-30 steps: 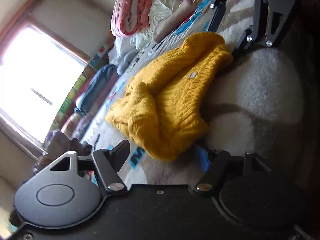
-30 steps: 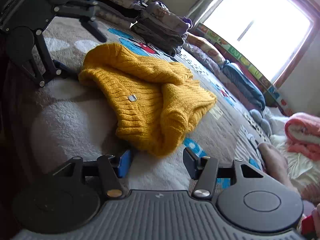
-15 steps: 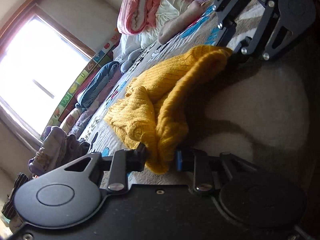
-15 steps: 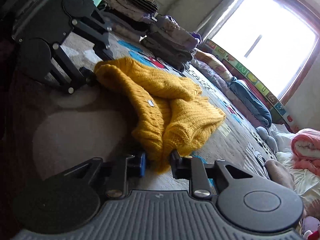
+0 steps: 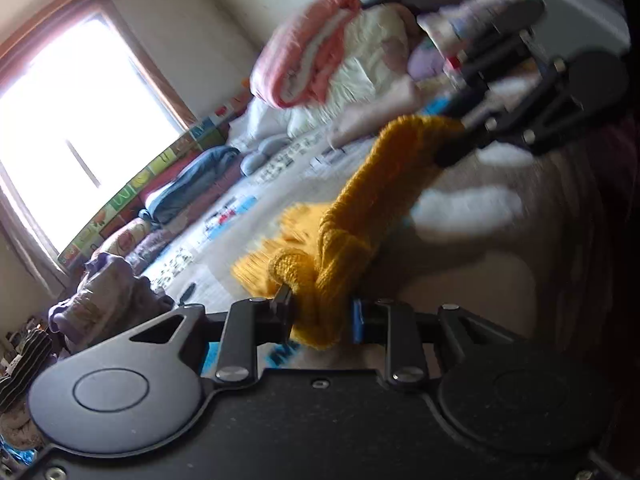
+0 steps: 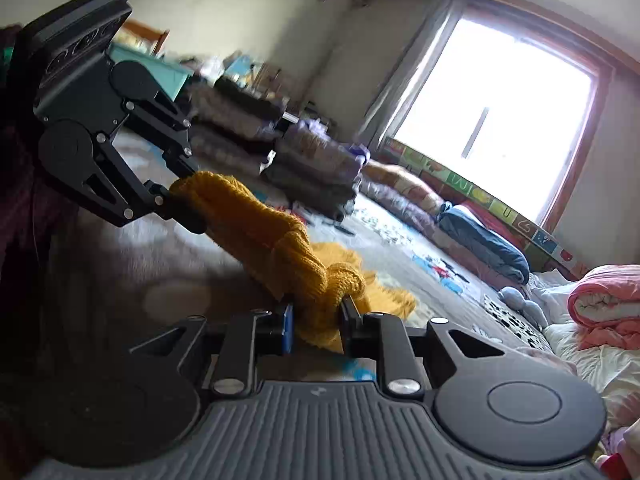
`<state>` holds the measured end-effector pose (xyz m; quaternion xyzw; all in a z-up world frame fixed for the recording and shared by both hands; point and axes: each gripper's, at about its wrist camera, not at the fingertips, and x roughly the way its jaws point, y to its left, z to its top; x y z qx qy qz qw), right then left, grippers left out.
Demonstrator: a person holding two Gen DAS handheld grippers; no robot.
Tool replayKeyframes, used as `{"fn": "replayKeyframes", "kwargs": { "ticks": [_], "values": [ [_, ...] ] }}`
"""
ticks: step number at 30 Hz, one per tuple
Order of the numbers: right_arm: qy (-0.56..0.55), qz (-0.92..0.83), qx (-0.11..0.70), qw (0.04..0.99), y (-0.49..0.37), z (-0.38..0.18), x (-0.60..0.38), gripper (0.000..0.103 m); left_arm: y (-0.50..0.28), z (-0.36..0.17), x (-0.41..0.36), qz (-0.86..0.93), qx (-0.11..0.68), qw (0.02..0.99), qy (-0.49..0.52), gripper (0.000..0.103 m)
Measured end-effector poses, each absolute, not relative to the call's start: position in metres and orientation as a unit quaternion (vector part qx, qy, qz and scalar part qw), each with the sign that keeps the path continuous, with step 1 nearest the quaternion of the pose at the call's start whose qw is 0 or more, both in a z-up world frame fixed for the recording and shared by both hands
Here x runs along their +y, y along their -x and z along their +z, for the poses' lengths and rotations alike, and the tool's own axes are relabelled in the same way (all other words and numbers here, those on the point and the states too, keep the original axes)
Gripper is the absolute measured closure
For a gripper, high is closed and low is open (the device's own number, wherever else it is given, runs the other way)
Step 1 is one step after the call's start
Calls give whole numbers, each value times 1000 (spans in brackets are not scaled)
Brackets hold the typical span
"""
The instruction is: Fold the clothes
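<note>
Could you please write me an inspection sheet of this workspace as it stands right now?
Surface: printed bedspread with a pale fluffy blanket at the near end.
Job's things: yellow knit sweater, bunched and stretched between both grippers, its far part trailing on the bedspread.
Clutter: stacks of folded clothes, a rolled pink quilt, a blue bundle, loose purple garments.
Grippers: left hand-held gripper shut on the sweater; right hand-held gripper shut on the sweater's other end.
Cables: nothing seen.
Surroundings: bright window, plain walls, colourful letter panels under the sill.
</note>
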<state>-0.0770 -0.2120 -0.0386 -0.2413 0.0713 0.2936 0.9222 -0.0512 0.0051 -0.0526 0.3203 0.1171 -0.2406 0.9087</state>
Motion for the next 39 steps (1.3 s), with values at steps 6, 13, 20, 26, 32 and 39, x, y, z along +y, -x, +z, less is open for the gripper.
{"fn": "replayKeyframes", "kwargs": {
  "ticks": [6,13,20,26,32,39],
  "values": [
    [146,292,53,944,46,-24,-229,78,13,-33,22,-253,119,941,-191,75],
    [-18,285,76,955,-32,-21,-253,73,-64,-23,47,-286,143,947,-35,74],
    [-136,307,138,932,-107,-58,-266,68,-145,-53,76,-305,212,919,132,71],
    [-250,322,181,895,-148,-88,-278,81,-161,-60,85,-313,226,905,177,79],
    [-290,310,178,888,-184,-84,-282,82,-210,-57,88,-321,210,898,217,81],
    [-336,299,193,872,-233,-93,-291,83,-259,-63,89,-324,213,890,239,81]
  ]
}}
